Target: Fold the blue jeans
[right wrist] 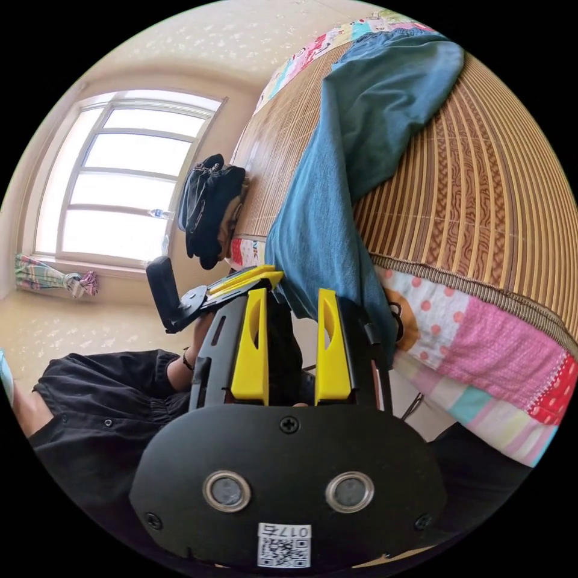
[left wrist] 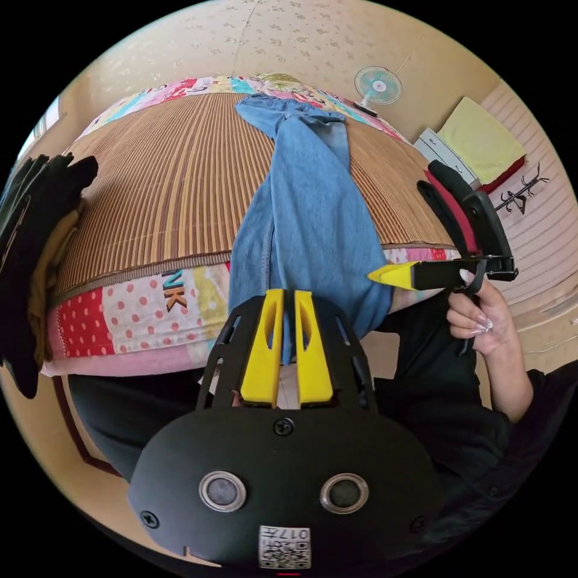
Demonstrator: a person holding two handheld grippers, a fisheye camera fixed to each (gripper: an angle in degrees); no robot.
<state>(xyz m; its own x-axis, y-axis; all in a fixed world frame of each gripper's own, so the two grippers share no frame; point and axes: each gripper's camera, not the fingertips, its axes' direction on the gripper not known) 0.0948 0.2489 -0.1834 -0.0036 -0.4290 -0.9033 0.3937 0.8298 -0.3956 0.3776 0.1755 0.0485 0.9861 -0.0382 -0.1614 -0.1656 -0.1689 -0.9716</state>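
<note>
My left gripper [left wrist: 288, 295] pinches jeans [left wrist: 313, 211] hem at 6 o'clock; right gripper [right wrist: 292, 295] jaws spread, touching nothing I can see.

- Woven bamboo mat [left wrist: 162, 180] spread over a patchwork quilt [left wrist: 132, 313].
- Dark clothes [left wrist: 30, 241] piled at the mat's edge.
- Fan [left wrist: 377, 86] by the wall.
- Bright window [right wrist: 120, 180].
</note>
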